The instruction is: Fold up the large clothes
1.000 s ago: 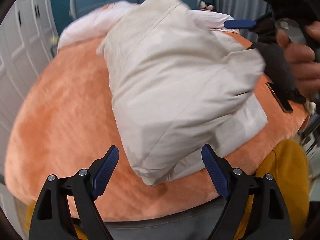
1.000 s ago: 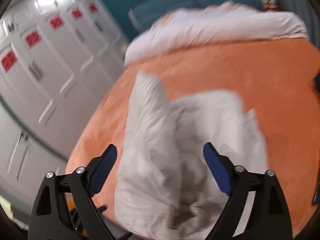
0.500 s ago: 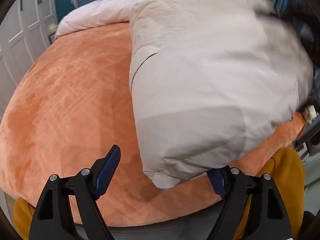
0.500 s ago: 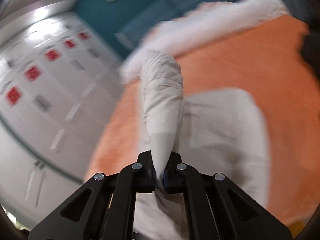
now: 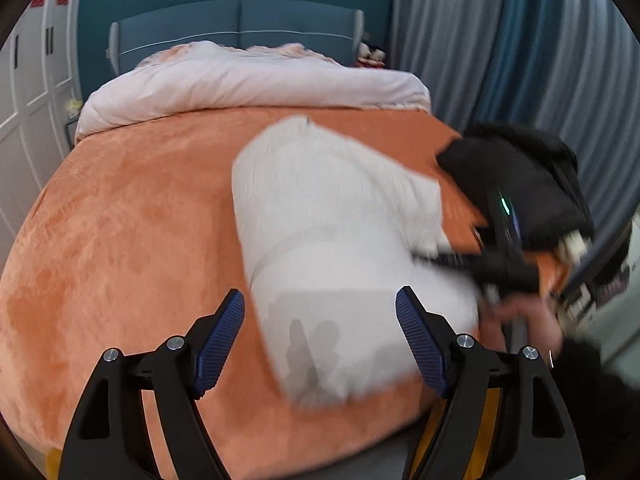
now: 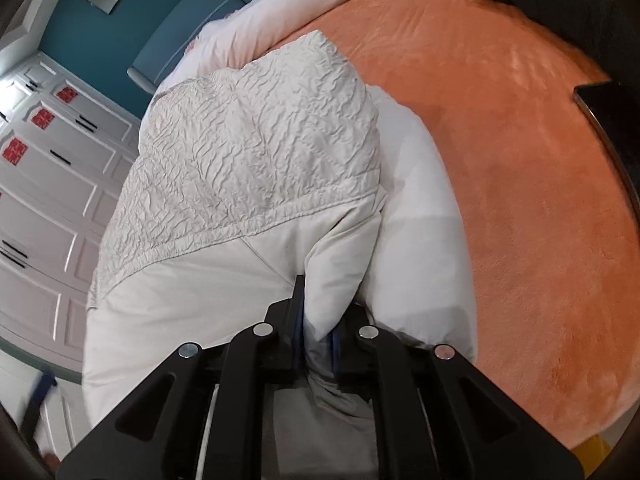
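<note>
A cream-white padded garment [image 5: 332, 248] lies folded in a bundle on the orange bedspread [image 5: 132, 240], blurred in the left wrist view. My left gripper [image 5: 320, 336] is open and empty, its blue pads on either side of the bundle's near end, just above it. My right gripper [image 6: 316, 332] is shut on a fold of the garment [image 6: 256, 168], whose crinkled upper panel rises in front of the camera. In the left wrist view the right gripper [image 5: 492, 264] shows blurred at the bundle's right side.
A black garment [image 5: 516, 184] lies at the bed's right edge, also in the right wrist view [image 6: 560, 4]. A pale pink duvet [image 5: 248, 84] is rolled at the headboard. White wardrobes [image 6: 52, 176] stand left, grey-blue curtains [image 5: 500, 40] right.
The right gripper shut on the garment and swung the lifted cloth over and down. The garment now lies lower, as a narrower bundle. The left gripper stayed open.
</note>
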Motion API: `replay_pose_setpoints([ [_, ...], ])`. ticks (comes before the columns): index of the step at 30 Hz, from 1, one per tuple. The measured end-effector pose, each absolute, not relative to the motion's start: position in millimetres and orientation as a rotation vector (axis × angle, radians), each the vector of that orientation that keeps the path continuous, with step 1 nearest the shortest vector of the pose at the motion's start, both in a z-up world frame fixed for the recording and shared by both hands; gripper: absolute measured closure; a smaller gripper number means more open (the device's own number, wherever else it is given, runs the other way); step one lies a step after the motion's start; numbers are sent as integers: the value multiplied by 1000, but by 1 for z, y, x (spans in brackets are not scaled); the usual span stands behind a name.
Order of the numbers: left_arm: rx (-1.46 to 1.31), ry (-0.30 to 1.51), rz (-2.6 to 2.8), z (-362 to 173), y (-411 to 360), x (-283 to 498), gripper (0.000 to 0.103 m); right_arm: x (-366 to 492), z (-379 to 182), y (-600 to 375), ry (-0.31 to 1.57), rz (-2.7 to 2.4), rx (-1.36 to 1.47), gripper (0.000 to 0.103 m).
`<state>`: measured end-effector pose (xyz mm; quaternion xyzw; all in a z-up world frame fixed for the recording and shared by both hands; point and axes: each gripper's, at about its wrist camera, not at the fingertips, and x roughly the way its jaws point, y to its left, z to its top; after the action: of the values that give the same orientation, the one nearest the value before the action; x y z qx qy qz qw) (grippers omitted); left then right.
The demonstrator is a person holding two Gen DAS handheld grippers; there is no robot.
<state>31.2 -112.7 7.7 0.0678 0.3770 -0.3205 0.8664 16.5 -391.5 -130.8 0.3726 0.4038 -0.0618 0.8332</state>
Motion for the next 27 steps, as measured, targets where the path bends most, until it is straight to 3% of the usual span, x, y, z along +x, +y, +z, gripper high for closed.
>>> replay_pose_setpoints([
  [3, 167, 802, -625, 5, -150, 68, 28, 18, -108, -391, 871, -132, 774, 89],
  [7, 229, 809, -545, -13, -192, 108, 28, -7, -52, -402, 740, -191, 706, 79],
  [12, 165, 848, -477, -20, -213, 148, 28, 25, 0, -411, 652, -188, 579, 79],
  [19, 183, 885, -418, -40, -234, 175, 28, 105, -53, -395, 782, -222, 441, 79],
  [27, 217, 877, -410, -69, -251, 177, 16, 108, -117, -410, 811, -202, 540, 80],
])
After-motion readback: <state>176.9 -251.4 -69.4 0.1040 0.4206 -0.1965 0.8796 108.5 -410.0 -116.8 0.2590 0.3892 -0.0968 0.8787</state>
